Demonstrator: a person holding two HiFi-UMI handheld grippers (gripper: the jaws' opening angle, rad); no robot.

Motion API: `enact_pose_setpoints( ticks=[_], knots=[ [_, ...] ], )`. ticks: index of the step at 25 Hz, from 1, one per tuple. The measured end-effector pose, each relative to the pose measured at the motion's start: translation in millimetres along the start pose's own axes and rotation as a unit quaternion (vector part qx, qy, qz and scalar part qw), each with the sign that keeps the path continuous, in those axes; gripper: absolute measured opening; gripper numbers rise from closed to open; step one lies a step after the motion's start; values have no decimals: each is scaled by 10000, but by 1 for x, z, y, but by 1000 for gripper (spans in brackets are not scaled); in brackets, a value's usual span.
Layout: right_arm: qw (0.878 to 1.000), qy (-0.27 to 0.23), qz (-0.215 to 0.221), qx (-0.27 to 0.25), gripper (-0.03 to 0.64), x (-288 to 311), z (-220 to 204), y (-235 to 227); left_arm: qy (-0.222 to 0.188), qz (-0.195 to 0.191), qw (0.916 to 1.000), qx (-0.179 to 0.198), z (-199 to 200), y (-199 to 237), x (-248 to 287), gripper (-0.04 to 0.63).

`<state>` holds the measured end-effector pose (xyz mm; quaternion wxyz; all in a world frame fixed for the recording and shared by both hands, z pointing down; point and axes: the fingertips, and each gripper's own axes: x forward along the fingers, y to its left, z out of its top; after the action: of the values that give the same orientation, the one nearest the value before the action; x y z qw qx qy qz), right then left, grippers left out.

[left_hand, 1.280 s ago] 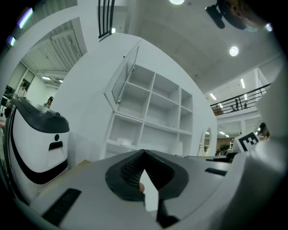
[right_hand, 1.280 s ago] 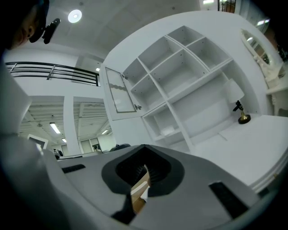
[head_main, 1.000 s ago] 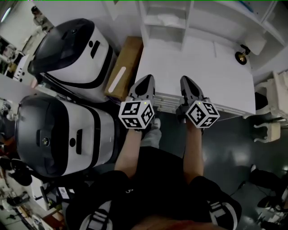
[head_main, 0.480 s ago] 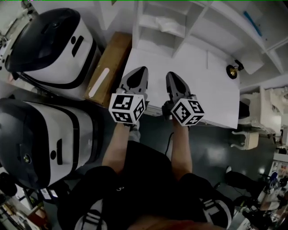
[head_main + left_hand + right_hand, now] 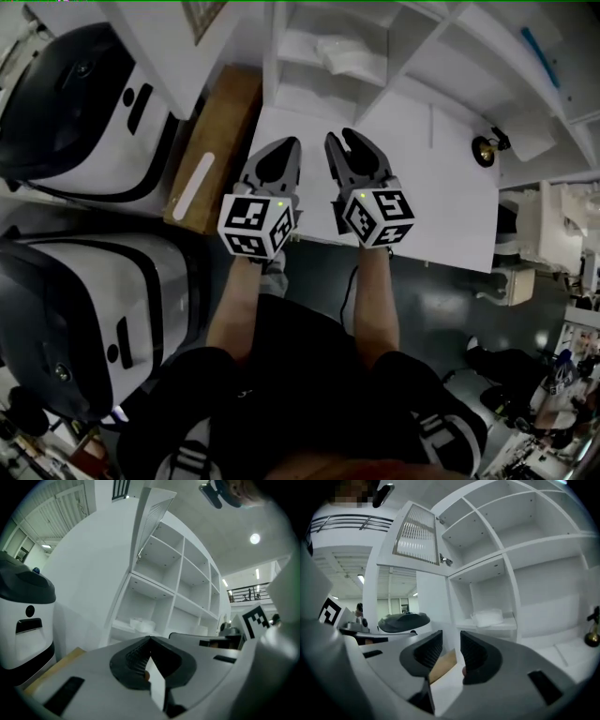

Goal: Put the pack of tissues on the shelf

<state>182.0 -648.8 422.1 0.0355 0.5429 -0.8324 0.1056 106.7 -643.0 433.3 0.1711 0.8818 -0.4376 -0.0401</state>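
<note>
**Two empty tongs, one pack lying in the shelf**

Both tongs hover over the front of the white table point(image 5: 441, 187), well short of the shelf point(image 5: 394, 80). Your left tongs point(image 5: 287, 145) are clenched on nothing. Your right tongs point(image 5: 346, 142) have just been opening and stand released, with nothing between the jaws.

The biggest risk, as I judge it, is knocking the shelf's frame, because the compartment walls flank the way in. Next, the slatted door point(image 5: 417, 531) hanging open above could catch raised tongs. A smaller risk is the pack of tissues point(image 5: 349, 56) itself. It looks soft, so a shallow pinch may grab only wrapper and slip, or a nudge may shove it deeper.

The lower left compartment holds the pack, lying flat on its floor. The compartments directly above it look bare. The cardboard box point(image 5: 220, 122) beside the table is closed, so you cannot tell its contents.
</note>
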Motion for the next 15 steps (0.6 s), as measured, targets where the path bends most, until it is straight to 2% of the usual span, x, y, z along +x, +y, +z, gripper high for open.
enact_pose_setpoints(
  ticks=[7, 15],
  knots=[
    [9951, 395, -314, -847, 127, 47, 8, -28, -82, -36, 10000, -40, 8, 21, 20, 10],
    [9898, 595, -391, -1233, 134, 95, 33, -49, -119, 121, 9998, -46, 16, 42, 18, 11]
  ],
)
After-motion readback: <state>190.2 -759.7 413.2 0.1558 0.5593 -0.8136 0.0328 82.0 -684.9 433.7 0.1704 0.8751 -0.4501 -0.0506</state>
